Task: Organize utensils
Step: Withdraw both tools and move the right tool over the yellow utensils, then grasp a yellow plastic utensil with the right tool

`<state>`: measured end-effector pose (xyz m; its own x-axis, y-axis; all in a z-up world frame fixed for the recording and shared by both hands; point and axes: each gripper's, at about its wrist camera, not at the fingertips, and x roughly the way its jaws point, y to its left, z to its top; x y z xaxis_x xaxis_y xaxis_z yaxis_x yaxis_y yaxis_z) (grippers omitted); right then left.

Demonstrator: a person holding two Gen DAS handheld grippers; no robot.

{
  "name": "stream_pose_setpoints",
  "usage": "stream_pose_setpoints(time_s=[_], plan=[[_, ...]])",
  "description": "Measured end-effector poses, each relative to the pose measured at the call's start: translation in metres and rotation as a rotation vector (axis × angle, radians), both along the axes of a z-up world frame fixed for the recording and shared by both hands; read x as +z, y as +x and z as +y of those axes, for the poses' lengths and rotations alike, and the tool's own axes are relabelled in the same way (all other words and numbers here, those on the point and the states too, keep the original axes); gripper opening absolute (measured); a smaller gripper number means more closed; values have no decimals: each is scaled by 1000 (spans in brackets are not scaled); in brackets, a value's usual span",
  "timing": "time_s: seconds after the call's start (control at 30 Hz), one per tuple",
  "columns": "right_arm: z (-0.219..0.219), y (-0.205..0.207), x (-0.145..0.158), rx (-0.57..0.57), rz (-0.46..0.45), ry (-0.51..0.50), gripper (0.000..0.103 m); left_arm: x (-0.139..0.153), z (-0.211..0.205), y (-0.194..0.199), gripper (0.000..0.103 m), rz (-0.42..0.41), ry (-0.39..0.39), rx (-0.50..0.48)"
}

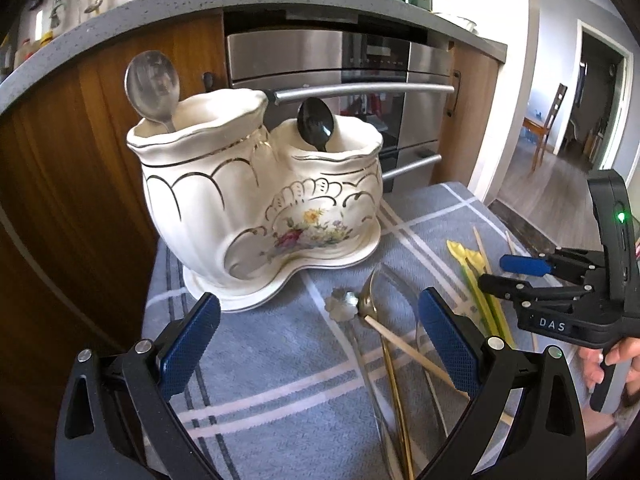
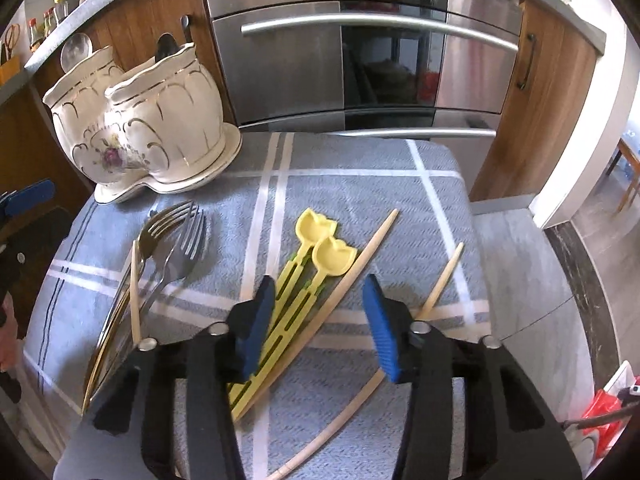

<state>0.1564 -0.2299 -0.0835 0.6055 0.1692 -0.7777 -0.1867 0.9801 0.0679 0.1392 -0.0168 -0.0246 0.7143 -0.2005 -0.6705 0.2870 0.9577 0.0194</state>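
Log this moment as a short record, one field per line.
surface: grey checked cloth
holder: white double ceramic pot, upright at the cloth's far left
in holder: silver spoon in one cup, black spoon in the other
loose: forks, yellow spoons, chopsticks
left gripper: open, empty
right gripper: open over the yellow spoons

Our 2 grippers, left gripper [image 1: 320, 344] and right gripper [image 2: 320, 324], have black frames, blue ribbed pads, silver rivets; the right one bears "DAS" and a green light.
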Motion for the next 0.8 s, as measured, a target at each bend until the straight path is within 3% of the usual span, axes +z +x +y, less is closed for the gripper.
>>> stream_pose_setpoints(time_s=[0.4, 0.47, 0.8], plan=[[8, 4, -2, 12, 27, 28, 31, -1, 2, -1, 98, 2, 11, 6], [7, 5, -2, 12, 42, 52, 25, -1, 2, 0, 98, 3, 10, 8], [-3, 5, -2, -9, 80, 112, 18, -1, 4, 0, 98, 0, 9, 11]])
